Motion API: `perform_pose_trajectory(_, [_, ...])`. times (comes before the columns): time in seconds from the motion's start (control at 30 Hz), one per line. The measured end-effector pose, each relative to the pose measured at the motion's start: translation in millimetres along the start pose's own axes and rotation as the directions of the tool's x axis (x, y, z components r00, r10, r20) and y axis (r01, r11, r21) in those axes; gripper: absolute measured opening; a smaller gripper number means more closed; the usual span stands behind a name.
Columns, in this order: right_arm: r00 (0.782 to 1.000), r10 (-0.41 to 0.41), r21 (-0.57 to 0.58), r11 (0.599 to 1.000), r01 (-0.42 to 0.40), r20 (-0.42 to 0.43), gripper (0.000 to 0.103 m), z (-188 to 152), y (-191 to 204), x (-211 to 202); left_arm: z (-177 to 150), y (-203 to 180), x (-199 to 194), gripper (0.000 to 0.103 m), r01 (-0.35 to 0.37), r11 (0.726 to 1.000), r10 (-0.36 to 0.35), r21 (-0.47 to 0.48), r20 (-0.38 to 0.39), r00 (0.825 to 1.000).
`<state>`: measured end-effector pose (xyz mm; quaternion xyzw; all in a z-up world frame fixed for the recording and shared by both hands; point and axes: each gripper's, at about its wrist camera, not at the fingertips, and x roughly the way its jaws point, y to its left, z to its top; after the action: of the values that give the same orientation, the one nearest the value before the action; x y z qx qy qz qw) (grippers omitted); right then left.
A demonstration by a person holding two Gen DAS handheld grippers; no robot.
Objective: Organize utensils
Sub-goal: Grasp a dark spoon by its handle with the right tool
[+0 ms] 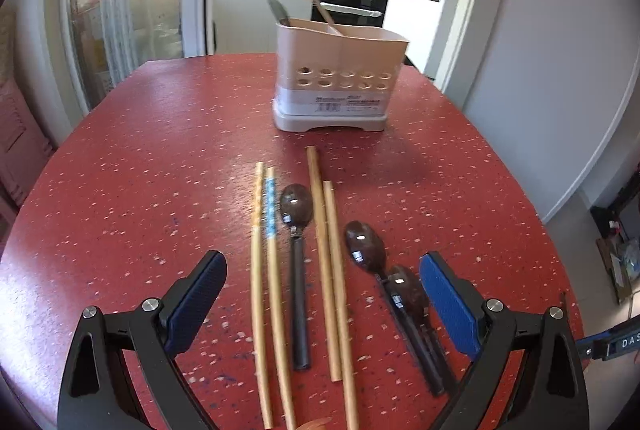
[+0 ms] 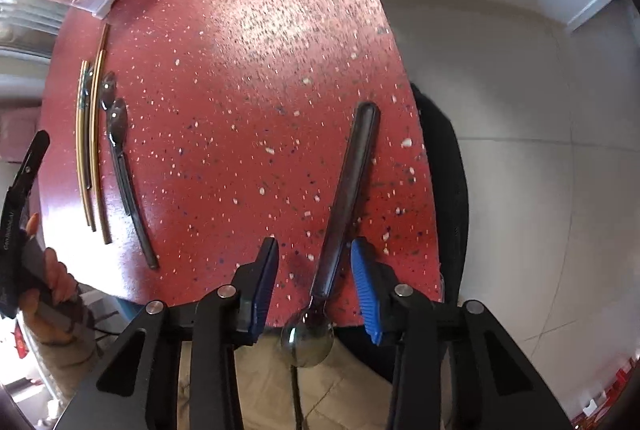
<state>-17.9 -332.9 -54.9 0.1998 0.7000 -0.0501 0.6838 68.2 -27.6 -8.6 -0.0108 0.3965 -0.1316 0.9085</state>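
Two claws work a red speckled counter (image 1: pixel 160 157): the right claw (image 2: pixel 314 282), jaws apart and not yet gripping, straddles a black-handled metal spoon (image 2: pixel 344 197) at the near edge, while the left claw (image 1: pixel 320 304), wide open, hovers over sorted bamboo chopsticks (image 1: pixel 320 230) awaiting the beige perforated utensil holder (image 1: pixel 340 77).

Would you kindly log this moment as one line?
left claw: open above chopsticks | right claw: open around spoon at table edge | holder: upright
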Motion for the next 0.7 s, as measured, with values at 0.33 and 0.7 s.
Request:
perform_pose_trajectory(0.33, [0.972, -0.219, -0.175, 0.957, 0.23, 0.081, 0.025, -11.3, 43.3, 6.5, -3.7, 41.0, 13.5, 0.103, -0.057, 0.997, 0.053, -0.057, -0.08, 0.995])
perform_pose_trajectory(0.7, [0.983, -0.056, -0.231, 0.968, 0.097, 0.176, 0.013, -17.4, 48.5, -10.3, 10.0, 62.2, 43.9, 0.091, -0.018, 0.998, 0.008, -0.053, -0.185, 0.983])
